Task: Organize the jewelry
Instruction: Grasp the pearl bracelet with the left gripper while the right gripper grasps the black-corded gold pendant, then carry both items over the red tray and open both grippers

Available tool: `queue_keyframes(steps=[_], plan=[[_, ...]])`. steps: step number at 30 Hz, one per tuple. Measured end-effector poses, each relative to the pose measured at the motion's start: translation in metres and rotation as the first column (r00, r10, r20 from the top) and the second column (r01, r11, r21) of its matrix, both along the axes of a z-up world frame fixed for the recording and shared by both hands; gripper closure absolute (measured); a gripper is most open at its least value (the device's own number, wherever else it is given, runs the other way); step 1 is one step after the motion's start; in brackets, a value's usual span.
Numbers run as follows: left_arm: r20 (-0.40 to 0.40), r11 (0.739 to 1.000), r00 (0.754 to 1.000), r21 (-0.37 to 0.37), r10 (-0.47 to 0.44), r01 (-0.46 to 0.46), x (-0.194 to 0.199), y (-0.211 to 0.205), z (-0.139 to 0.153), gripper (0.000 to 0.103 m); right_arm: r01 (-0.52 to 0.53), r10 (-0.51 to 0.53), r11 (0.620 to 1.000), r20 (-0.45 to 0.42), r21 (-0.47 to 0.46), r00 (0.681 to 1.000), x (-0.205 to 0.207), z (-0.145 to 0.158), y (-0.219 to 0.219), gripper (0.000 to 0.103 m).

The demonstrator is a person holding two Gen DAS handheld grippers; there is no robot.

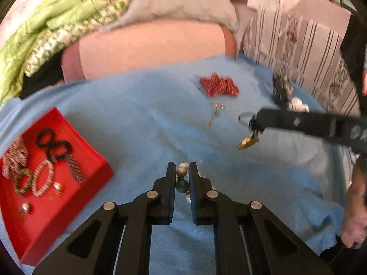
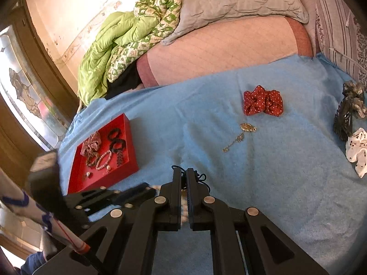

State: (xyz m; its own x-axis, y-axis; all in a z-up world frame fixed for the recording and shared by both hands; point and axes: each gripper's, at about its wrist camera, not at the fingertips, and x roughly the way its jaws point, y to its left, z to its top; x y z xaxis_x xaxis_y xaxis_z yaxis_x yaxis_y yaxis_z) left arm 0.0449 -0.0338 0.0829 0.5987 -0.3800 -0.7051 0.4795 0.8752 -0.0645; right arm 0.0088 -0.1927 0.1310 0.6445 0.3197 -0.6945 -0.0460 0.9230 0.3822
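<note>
Both pieces look freshly picked up off the blue blanket (image 2: 263,183) and bound for the red tray (image 1: 68,206), so I'd judge this the carrying step, with drop-off next: each hand needs to swing over to the tray, which sits off to the left on the blanket, get above a bare patch of its floor and only then let go, taking care the dangling ends don't snag the tray wall. The tray already holds a patterned scrunchie, black looped pieces, a pale bead bracelet and a few small earrings. Left out on the blanket are a red dotted scrunchie (image 2: 262,100), a gold chain with an oval pendant (image 2: 240,137), and dark and white hair pieces at the far right edge. The right gripper (image 2: 182,178) is clamped tight on a thin dark cord necklace (image 2: 201,178), whose gold pendant (image 1: 247,142) swings free below the tips in the left view. The left gripper (image 1: 182,174) is pinched shut on a small beaded piece (image 1: 182,178): pale beads at the tips, a green bead lower down between the pads.
</note>
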Motion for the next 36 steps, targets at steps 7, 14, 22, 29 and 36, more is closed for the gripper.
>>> queue_keyframes(steps=[7, 14, 22, 29, 36], plan=[[0.079, 0.998, 0.996, -0.045, 0.052, -0.048, -0.003, 0.031, 0.031, 0.092, -0.019, 0.019, 1.000, 0.012, 0.014, 1.000, 0.008, 0.002, 0.016, 0.098], [0.099, 0.988, 0.985, -0.086, 0.140, -0.132, 0.001, 0.073, 0.047, 0.092, -0.075, 0.074, 0.997, 0.029, 0.031, 0.997, 0.016, 0.004, 0.048, 0.098], [0.078, 0.969, 0.969, -0.099, 0.234, -0.226, 0.006, 0.129, 0.048, 0.092, -0.144, 0.141, 0.988, 0.044, 0.063, 0.989, 0.030, 0.005, 0.092, 0.098], [0.044, 0.954, 0.955, -0.079, 0.292, -0.288, 0.005, 0.169, 0.038, 0.092, -0.188, 0.185, 0.977, 0.045, 0.104, 0.982, 0.044, 0.000, 0.131, 0.098], [0.001, 0.939, 0.941, -0.068, 0.338, -0.337, 0.005, 0.204, 0.027, 0.092, -0.227, 0.223, 0.965, 0.044, 0.130, 0.974, 0.056, -0.008, 0.168, 0.098]])
